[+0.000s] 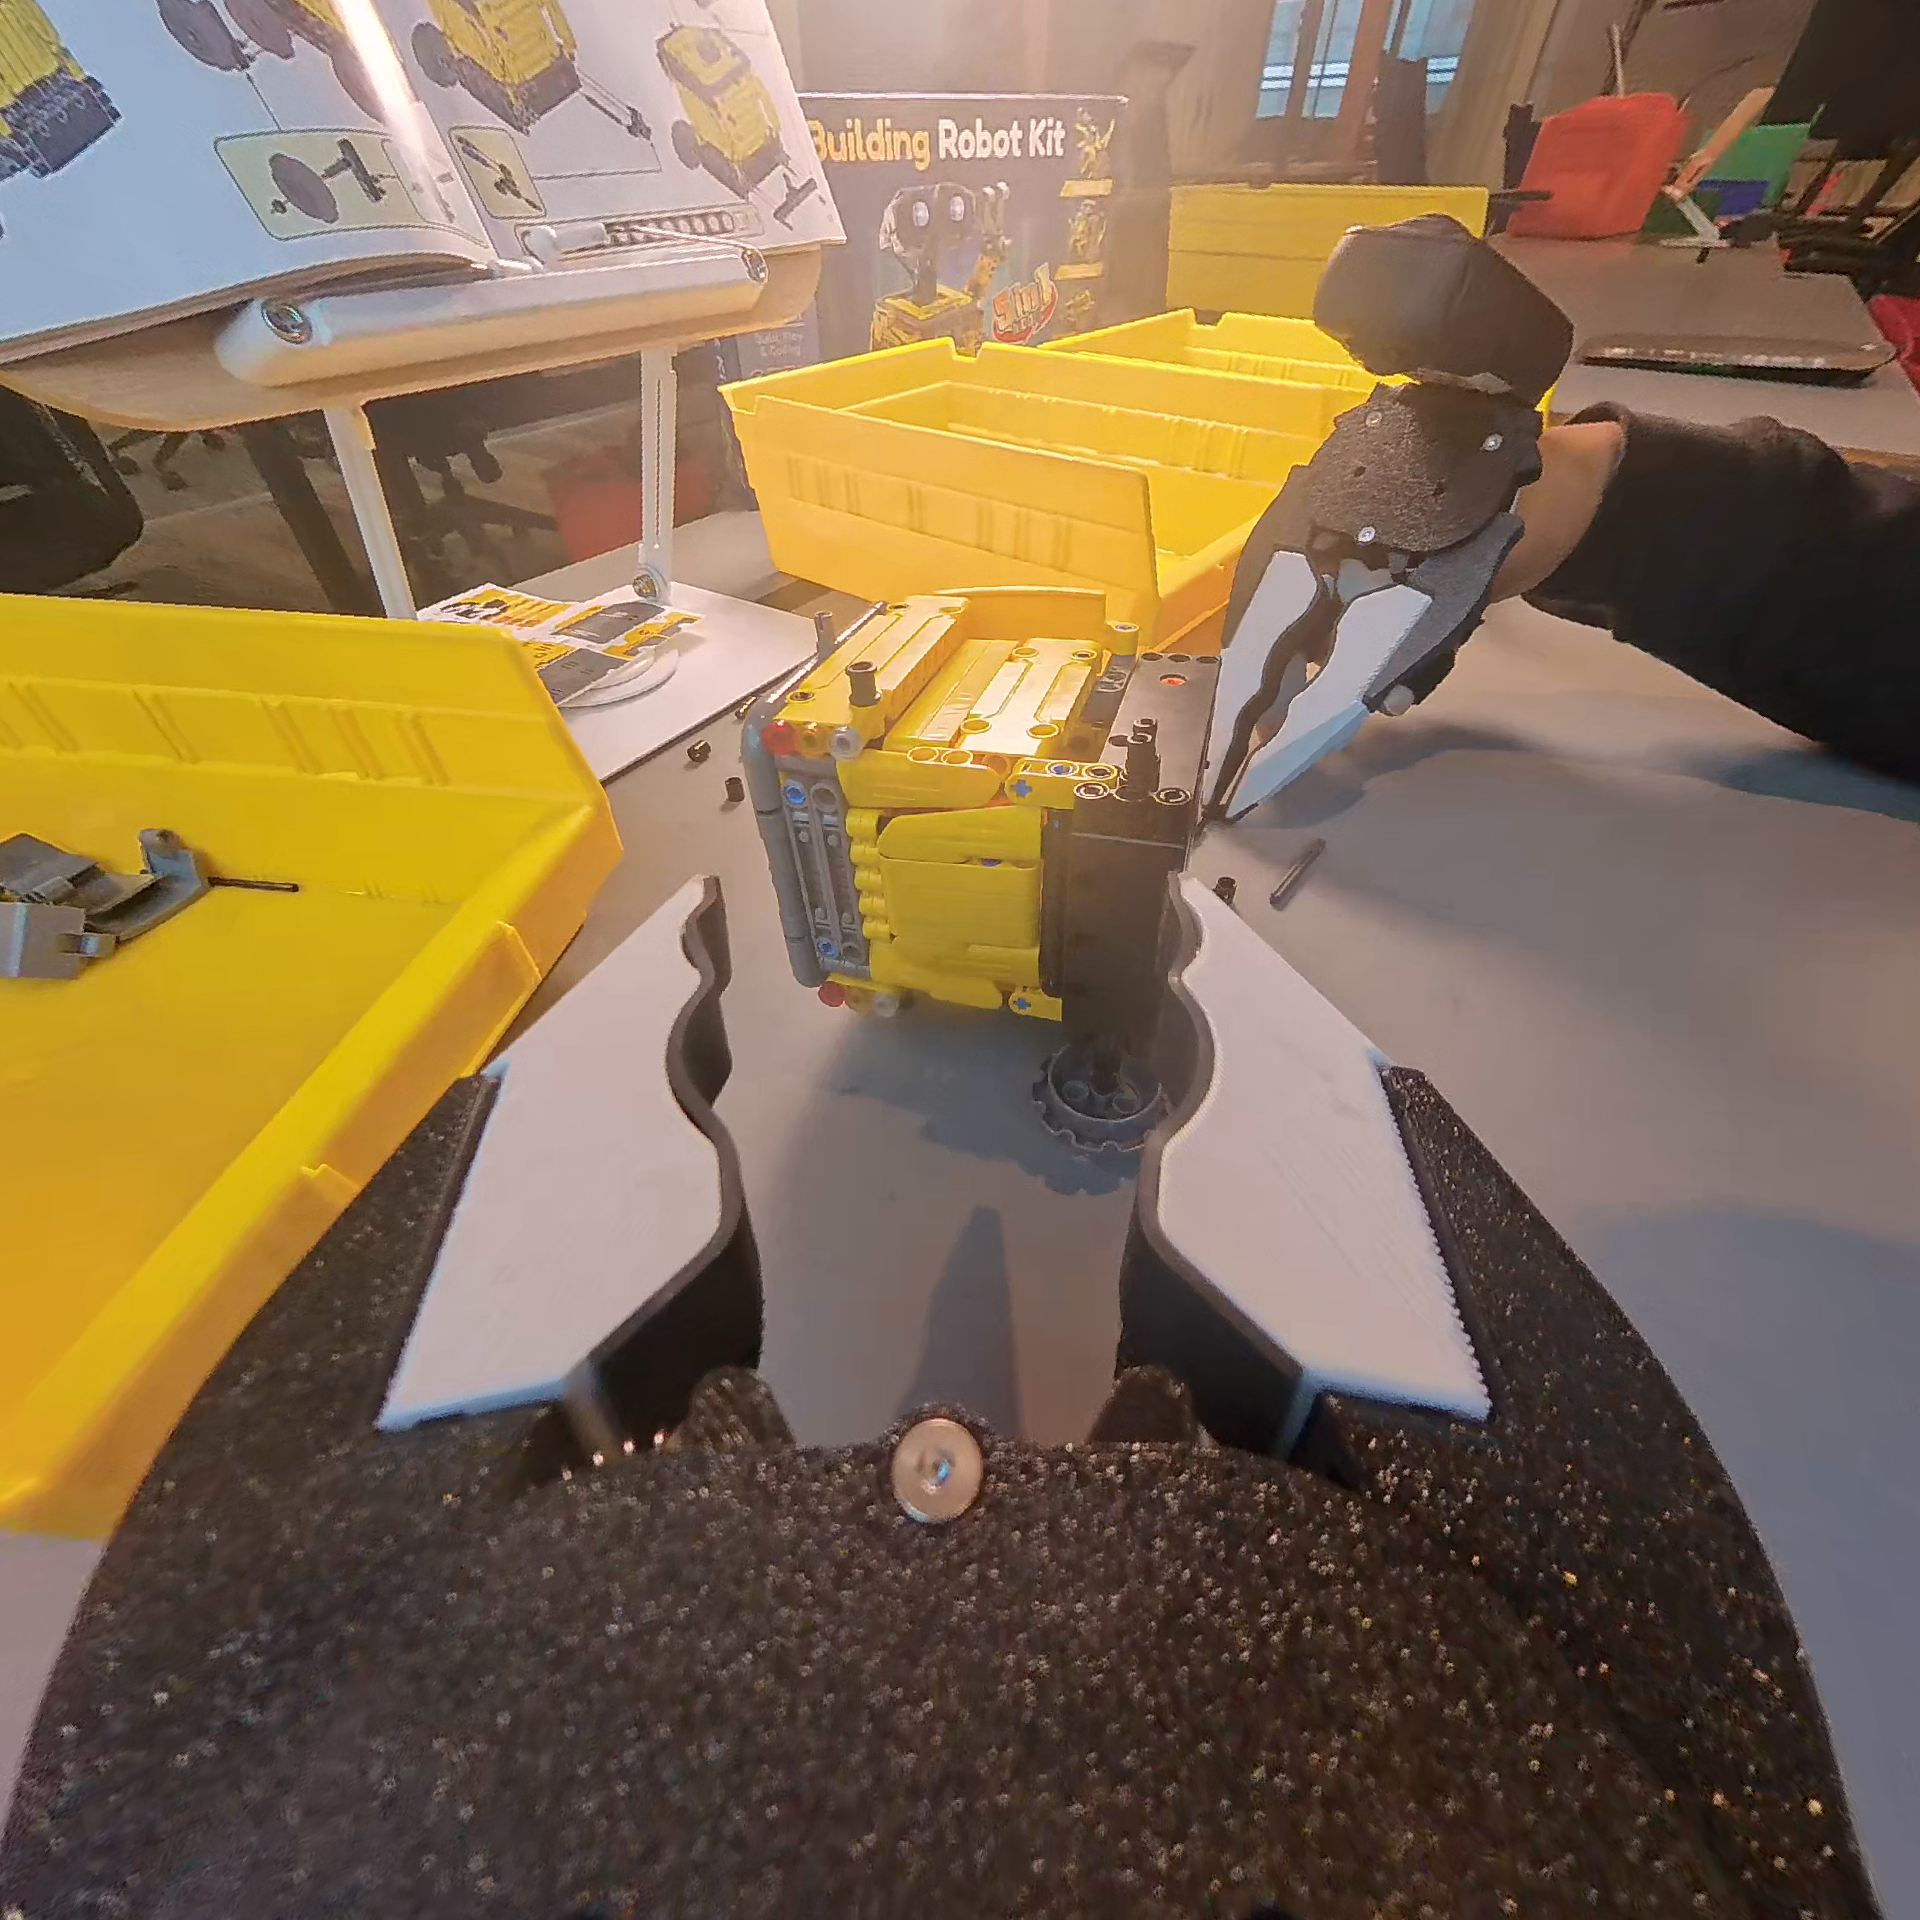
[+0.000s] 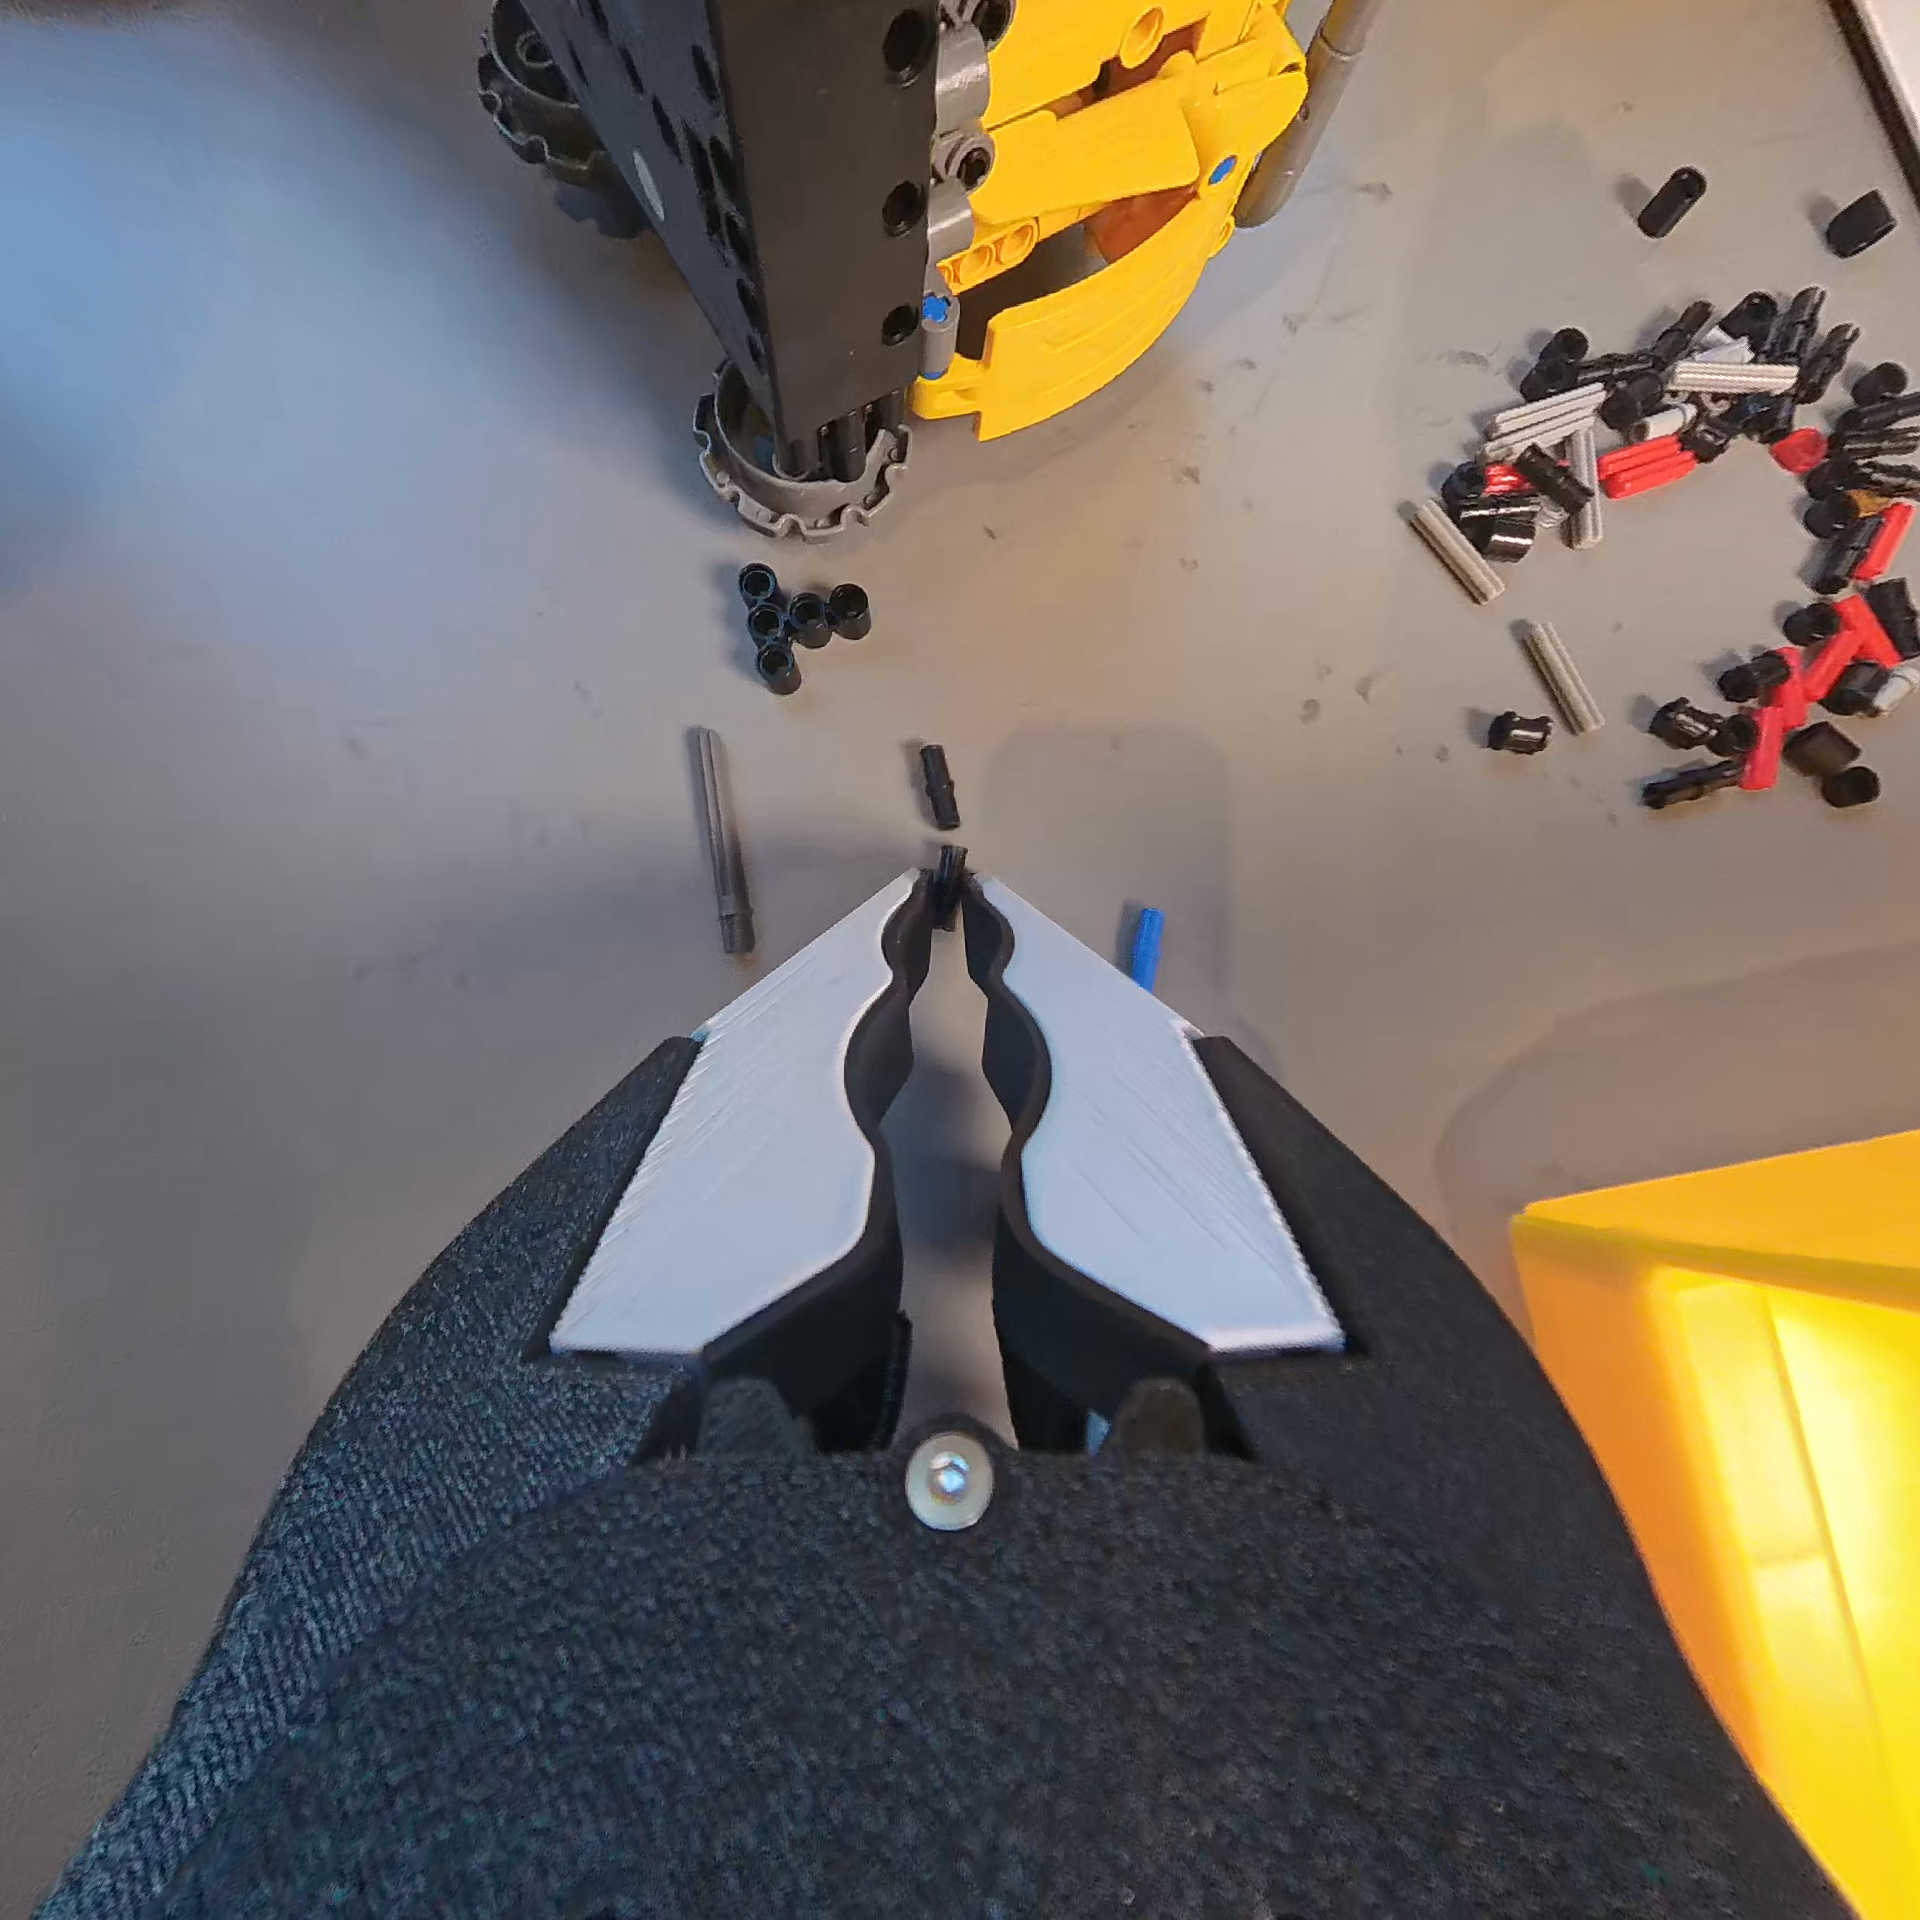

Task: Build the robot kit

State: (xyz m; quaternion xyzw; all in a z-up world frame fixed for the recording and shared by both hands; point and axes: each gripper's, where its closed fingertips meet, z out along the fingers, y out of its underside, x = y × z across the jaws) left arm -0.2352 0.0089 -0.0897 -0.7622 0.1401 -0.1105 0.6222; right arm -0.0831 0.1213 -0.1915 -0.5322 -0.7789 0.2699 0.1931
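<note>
Yellow bins, open instruction booklet on stand, kit box, grey table

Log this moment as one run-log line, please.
left tongs: open, around yellow-black brick model | right tongs: shut on small black pin | table: loose pins

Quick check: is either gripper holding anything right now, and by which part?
The right gripper pinches a small black pin at its near end, in the very tips. The left gripper holds nothing, jaws wide open.
</note>
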